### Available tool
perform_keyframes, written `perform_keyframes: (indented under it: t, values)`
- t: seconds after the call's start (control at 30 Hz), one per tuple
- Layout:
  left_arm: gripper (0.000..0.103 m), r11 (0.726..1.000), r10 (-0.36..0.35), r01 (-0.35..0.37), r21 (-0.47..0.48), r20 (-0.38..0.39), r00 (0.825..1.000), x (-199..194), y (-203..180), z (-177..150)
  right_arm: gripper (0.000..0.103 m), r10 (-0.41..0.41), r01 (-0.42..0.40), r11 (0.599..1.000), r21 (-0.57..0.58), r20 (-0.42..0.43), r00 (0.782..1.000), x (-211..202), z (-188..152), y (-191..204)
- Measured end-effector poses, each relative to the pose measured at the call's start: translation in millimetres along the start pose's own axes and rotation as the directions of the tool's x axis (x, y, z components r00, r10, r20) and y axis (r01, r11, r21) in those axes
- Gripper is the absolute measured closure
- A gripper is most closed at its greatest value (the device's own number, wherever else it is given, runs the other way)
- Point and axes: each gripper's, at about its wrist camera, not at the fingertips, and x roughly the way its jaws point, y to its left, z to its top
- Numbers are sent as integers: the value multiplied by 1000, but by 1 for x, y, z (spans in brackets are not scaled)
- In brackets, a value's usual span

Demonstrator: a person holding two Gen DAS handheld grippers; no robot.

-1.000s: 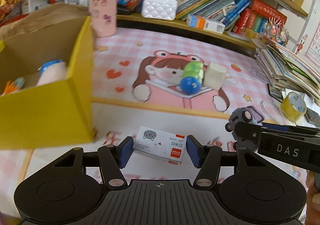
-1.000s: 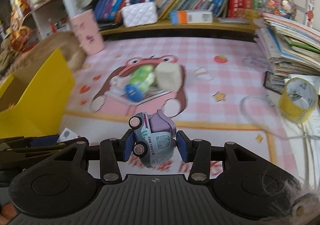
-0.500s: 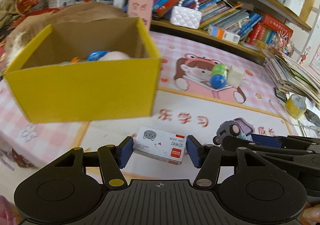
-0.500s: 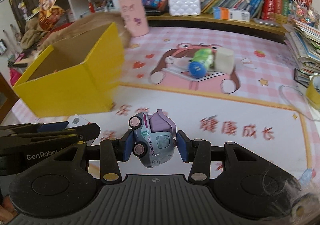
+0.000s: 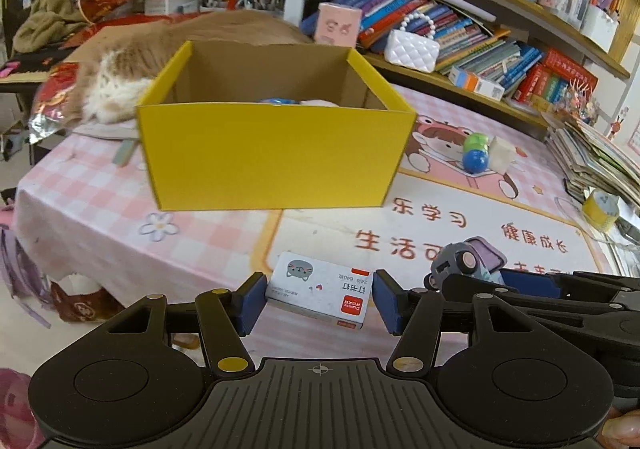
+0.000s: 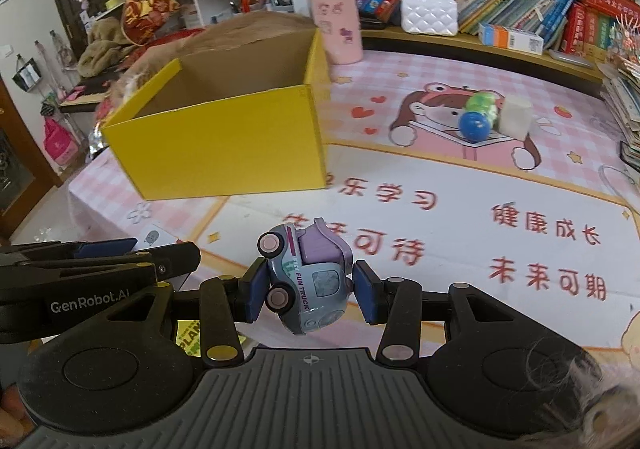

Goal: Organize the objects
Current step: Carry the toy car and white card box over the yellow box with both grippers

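My left gripper [image 5: 319, 303] pinches the white staple box [image 5: 320, 294] by its short ends, so its long axis runs straight across between my pads, printed face up. My right gripper [image 6: 310, 297], just to its right, clamps the toy truck [image 6: 307, 279] on its side, wheels toward my left pad, cab end pointing back at me. Both hang above the pink mat [image 5: 472, 209]. Ahead and slightly left stands the open yellow box [image 5: 276, 157].
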Motion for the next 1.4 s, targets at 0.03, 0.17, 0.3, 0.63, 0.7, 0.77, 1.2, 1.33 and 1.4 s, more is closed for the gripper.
perform_keyframes:
  t: [0.03,0.17,0.3,0.63,0.7,0.77,1.2,1.33,1.4]
  values:
    - [46,1000,2,-2,-1,7,1000,-3,3,-1,61,0,0,1000,-3,7,1000,-2,-1,5]
    - [46,1000,8,-7,-3,36,999,-17,17,-4,61,1,-1,1000,-9,26,1000,-7,-4,21]
    - [46,1000,15,-14,-16,58,998,-28,32,-8,61,3,-2,1000,-15,34,999,-11,-8,34]
    - [46,999,30,-26,-33,114,993,-50,56,-9,61,18,-15,998,-56,45,999,-15,-10,64]
    - [46,999,33,-29,-31,129,991,-53,58,-5,61,21,-18,998,-63,50,999,-16,-7,67]
    - [46,999,33,-29,-27,146,989,-55,60,-1,61,23,-19,998,-63,61,998,-17,-3,69]
    - [46,998,59,-50,-42,258,964,-44,61,47,61,46,-33,994,-101,138,989,-2,55,60]
    - [46,997,74,-64,-44,265,961,-31,58,65,61,57,-42,994,-102,155,986,10,78,55]
    - [46,996,81,-72,-46,266,961,-22,57,74,61,65,-48,993,-104,163,985,16,89,51]
